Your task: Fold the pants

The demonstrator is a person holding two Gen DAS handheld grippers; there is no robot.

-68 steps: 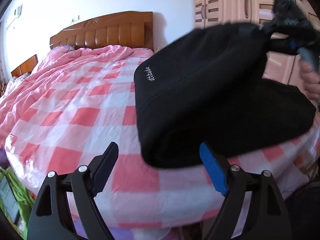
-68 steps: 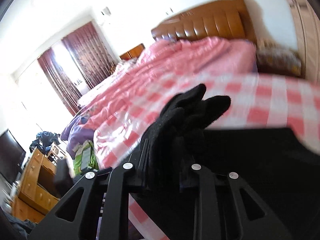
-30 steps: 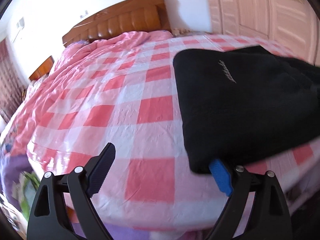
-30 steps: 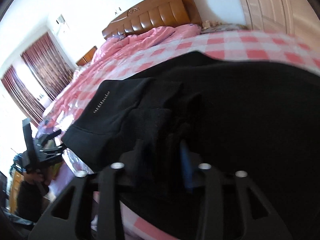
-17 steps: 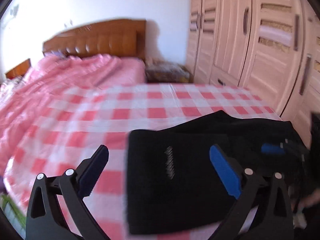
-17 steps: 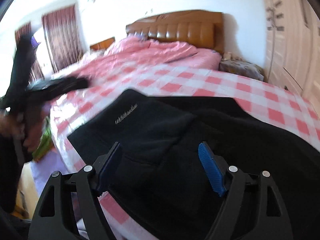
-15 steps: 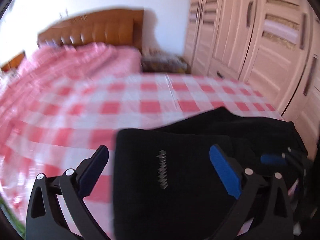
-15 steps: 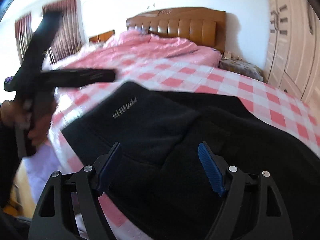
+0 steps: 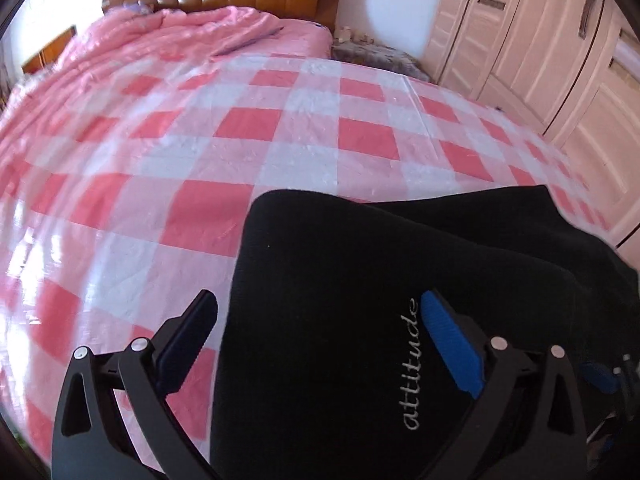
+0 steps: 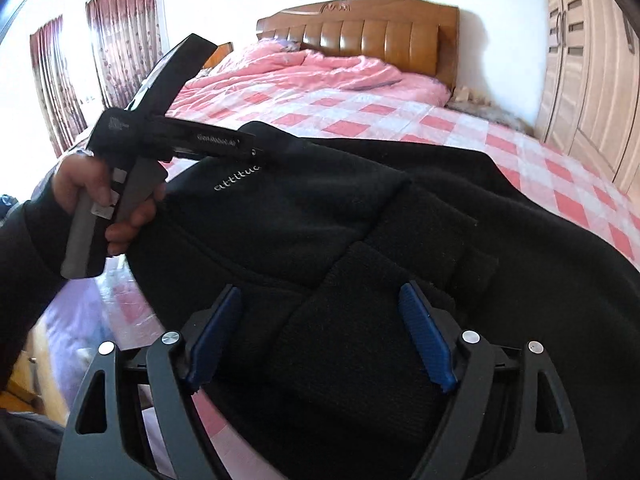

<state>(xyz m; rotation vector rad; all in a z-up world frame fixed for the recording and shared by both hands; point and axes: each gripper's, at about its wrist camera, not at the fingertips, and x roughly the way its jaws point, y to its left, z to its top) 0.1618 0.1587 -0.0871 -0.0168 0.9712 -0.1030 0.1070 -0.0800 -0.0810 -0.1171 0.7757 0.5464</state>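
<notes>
We have the pants (image 10: 400, 240) folded into a bundle on the bed (image 9: 280, 132); left gripper (image 9: 320, 336) released, right gripper (image 10: 320, 328) opening, only tidying left

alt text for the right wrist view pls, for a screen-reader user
Folded black pants with small white lettering lie on a bed covered in a pink checked sheet. The right gripper hovers over them, its blue-padded jaws opening and gripping nothing. At left, a hand holds the left gripper above the pants' lettered corner.
</notes>
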